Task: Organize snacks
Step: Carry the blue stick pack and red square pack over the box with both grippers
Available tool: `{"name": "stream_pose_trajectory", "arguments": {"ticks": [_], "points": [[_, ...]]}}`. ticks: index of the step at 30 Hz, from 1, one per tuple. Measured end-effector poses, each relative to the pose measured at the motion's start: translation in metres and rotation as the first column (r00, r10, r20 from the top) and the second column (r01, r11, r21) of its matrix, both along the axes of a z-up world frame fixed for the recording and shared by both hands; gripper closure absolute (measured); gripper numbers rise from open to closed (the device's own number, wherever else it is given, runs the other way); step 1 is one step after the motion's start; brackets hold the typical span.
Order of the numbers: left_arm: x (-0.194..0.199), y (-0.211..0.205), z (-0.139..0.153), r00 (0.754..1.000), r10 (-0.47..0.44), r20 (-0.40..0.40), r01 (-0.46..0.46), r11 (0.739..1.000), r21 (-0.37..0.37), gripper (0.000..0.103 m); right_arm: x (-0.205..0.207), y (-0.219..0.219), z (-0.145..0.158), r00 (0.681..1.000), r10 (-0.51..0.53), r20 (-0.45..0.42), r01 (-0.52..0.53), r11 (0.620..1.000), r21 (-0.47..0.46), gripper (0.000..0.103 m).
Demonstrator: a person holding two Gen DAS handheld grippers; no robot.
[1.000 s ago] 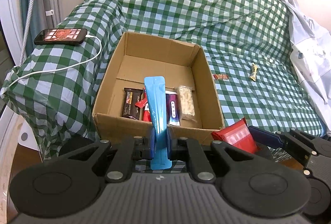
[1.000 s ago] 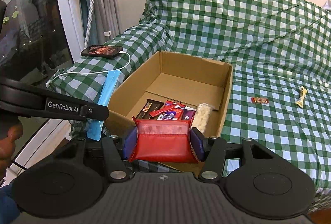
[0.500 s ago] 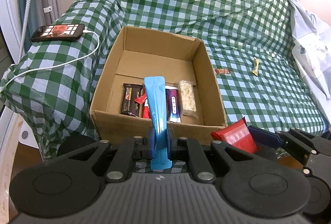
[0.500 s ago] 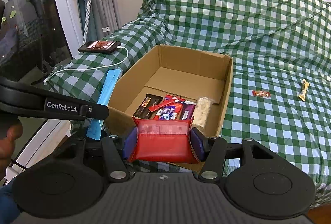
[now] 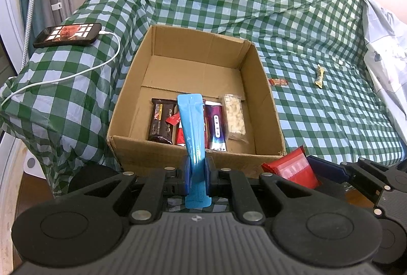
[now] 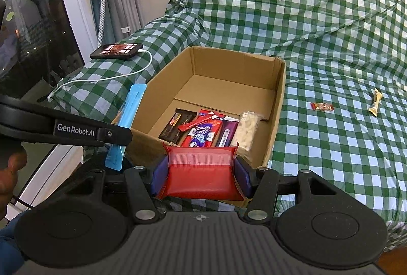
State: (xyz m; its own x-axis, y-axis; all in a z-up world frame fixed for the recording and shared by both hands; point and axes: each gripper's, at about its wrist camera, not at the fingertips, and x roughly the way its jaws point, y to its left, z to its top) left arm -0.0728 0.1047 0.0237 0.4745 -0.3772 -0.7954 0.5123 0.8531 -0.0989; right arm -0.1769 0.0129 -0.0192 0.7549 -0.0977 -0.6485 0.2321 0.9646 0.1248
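The left gripper (image 5: pixel 197 173) is clamped tight on a long flat light-blue snack pouch (image 5: pixel 192 127), its pads pinching the pouch near the lower end so that most of it stands up and leans out over the near wall of the open brown cardboard box (image 5: pixel 195 159). The right gripper (image 6: pixel 201 174) has its jaws set fairly wide, pressed against the two short ends of a red, crinkle-edged snack packet (image 6: pixel 201 173) that sits crosswise between them, just short of the box's near corner. In the left camera's view that same red packet shows at the lower right, just beside the box corner, with the right gripper's dark blue pad against it.

Inside the box, along the near wall, snacks lie side by side: a dark brown chocolate bar wrapper (image 5: pixel 162 122) on the left, red wrappers (image 6: pixel 203 130) next to it with a thin red stick (image 6: pixel 199 121) across them, a purple bar (image 5: pixel 216 127), and a clear packet of pale puffed pieces (image 5: pixel 234 120) on the right. The far half of the box floor is bare cardboard.

The box rests on a sofa draped in green-and-white checked cloth (image 5: pixel 318 122). Out on the seat, well apart from the box, lie a small red-orange wrapped sweet (image 5: pixel 278 82) and a small yellowish wrapped sweet (image 5: pixel 319 76). On the covered armrest a black smartphone (image 5: pixel 67 34) lies with its screen lit, a white charging cable (image 5: pixel 76 74) trailing from it.
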Motion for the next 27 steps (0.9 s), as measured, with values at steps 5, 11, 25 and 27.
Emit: {"name": "stream_pose_trajectory", "arguments": {"ticks": [5,11,25,27], "points": [[0.007,-0.005,-0.003,1.0,0.007,-0.01,-0.007,1.0,0.007,0.091,0.006,-0.002,-0.002,1.0,-0.001,-0.011,0.001,1.0,0.004,0.045],[0.016,-0.012,-0.005,1.0,0.006,-0.017,-0.006,1.0,0.013,0.091,0.017,-0.011,-0.006,0.999,-0.016,-0.033,0.017,1.0,0.025,0.044],[0.057,-0.045,-0.019,0.997,0.018,-0.068,-0.016,0.999,0.033,0.091,0.056,-0.037,-0.015,0.997,-0.044,-0.066,0.048,0.997,0.061,0.044],[0.064,-0.051,-0.021,0.997,0.02,-0.07,-0.017,0.999,0.036,0.091,0.064,-0.042,-0.016,0.997,-0.045,-0.07,0.049,0.997,0.062,0.044]]}}
